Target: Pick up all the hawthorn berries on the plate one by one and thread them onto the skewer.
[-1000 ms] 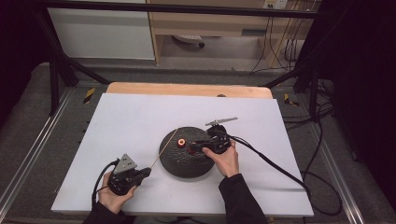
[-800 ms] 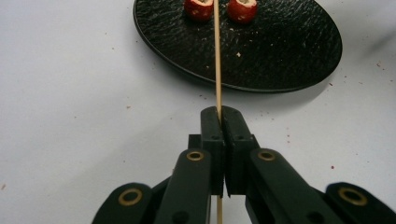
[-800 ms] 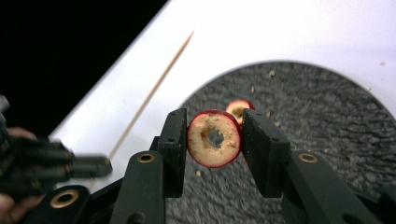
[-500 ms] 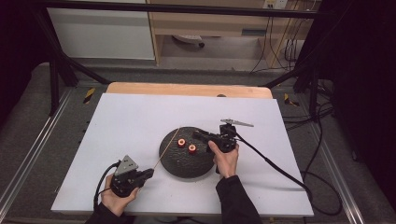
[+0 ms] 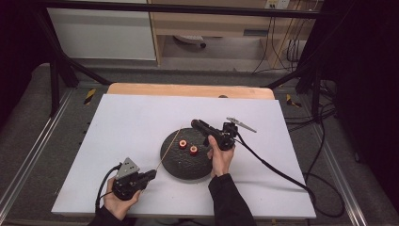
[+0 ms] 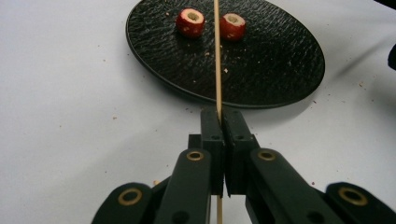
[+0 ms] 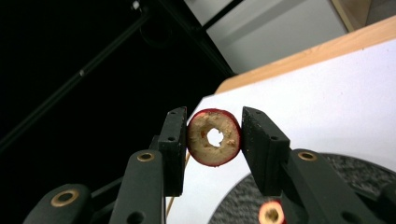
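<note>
We've got the right gripper [image 7: 212, 137] jaws clamped on a cored fruit slice [image 7: 214, 136], lifted above the plate [image 5: 186, 170]. Left gripper [image 6: 219, 121] jaws pinch the skewer [image 6: 217, 56]. Slice looks light, soft, crumbly: hold by the rim, gently.

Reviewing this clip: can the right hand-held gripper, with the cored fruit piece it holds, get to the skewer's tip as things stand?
Probably yes. The right hand-held gripper grips the cored fruit piece above the plate, and the skewer held by the left hand-held gripper points there with nothing between.
</note>
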Action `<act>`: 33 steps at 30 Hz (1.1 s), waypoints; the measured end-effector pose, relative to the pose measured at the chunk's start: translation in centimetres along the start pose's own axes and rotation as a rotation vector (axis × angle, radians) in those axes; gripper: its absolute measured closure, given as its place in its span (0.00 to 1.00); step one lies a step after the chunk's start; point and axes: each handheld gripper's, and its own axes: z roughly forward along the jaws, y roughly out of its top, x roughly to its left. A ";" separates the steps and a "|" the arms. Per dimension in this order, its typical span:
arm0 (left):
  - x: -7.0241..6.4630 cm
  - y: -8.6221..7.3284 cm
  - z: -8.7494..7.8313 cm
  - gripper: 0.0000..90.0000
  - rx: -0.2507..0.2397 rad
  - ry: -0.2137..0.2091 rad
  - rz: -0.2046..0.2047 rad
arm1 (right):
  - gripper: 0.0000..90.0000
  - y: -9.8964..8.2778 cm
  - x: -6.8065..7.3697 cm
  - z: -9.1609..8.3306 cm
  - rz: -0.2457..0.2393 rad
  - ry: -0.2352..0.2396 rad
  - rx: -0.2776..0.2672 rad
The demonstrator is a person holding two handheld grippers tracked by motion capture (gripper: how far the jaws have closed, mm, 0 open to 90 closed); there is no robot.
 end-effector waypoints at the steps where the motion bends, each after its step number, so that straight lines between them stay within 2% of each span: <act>1: 0.0 0.0 0.0 0.98 -0.001 -0.001 0.001 | 0.69 0.0 0.0 0.0 0.000 0.000 0.000; 4: -0.1 0.0 0.1 0.98 -0.004 -0.001 0.003 | 0.69 -0.1 -0.1 0.2 0.020 0.009 -0.029; 14: -0.5 0.1 0.2 0.98 -0.013 -0.002 0.023 | 0.69 -0.7 -0.3 1.0 0.040 0.033 -0.099; 18: -0.7 0.1 0.2 0.98 -0.016 -0.006 0.030 | 0.69 -0.8 0.1 1.4 0.038 0.044 -0.103; 22: -0.8 0.1 0.1 0.98 -0.019 -0.009 0.038 | 0.69 -0.9 0.5 1.9 0.059 0.060 -0.100; 33: -0.9 0.1 0.1 0.98 -0.024 -0.007 0.040 | 0.69 -1.2 0.2 2.1 0.082 0.070 -0.097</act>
